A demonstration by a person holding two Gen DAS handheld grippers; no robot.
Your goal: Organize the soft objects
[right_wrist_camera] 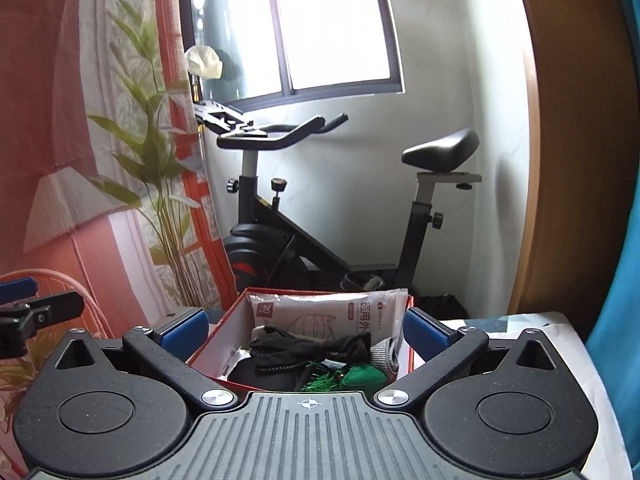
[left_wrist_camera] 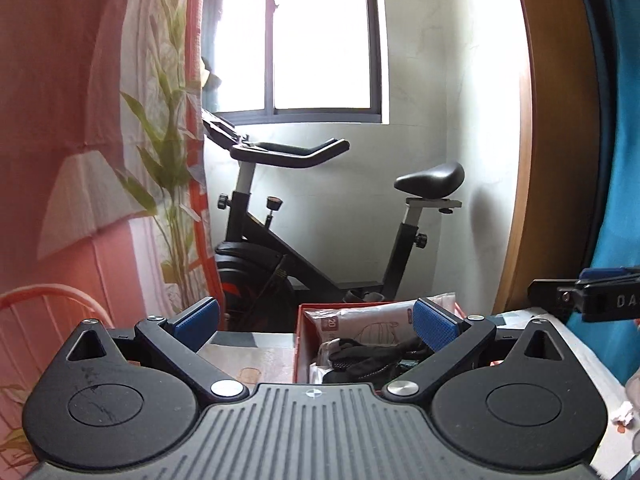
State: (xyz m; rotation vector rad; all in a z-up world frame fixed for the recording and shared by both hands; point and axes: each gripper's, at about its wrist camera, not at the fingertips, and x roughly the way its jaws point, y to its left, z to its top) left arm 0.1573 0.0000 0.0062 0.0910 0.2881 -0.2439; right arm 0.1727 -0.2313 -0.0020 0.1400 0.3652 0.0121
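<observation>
Red box [right_wrist_camera: 224, 344] on the patterned counter [right_wrist_camera: 520, 328], holding mask packet [right_wrist_camera: 332, 316], black fabric [right_wrist_camera: 308, 350] and green item [right_wrist_camera: 364, 378]; left tool [left_wrist_camera: 316, 322] and right tool [right_wrist_camera: 304, 326] both released, empty, above it; stowing apparently finished, next needing another soft item located.

You are working in a lived-in room of a home — a bedroom or spare room by the look of it. Straight ahead of you a black exercise bike with a padded saddle and curved handlebars [right_wrist_camera: 304, 216] stands against a pale plastered wall [right_wrist_camera: 452, 120], under a dark-framed sliding window [right_wrist_camera: 320, 32] flooded with daylight. To one side hangs a pink and orange curtain printed with green leaves [right_wrist_camera: 132, 128]. On the other side you see a brown wooden door edge [left_wrist_camera: 560, 140] — all household fittings, nothing industrial.
</observation>
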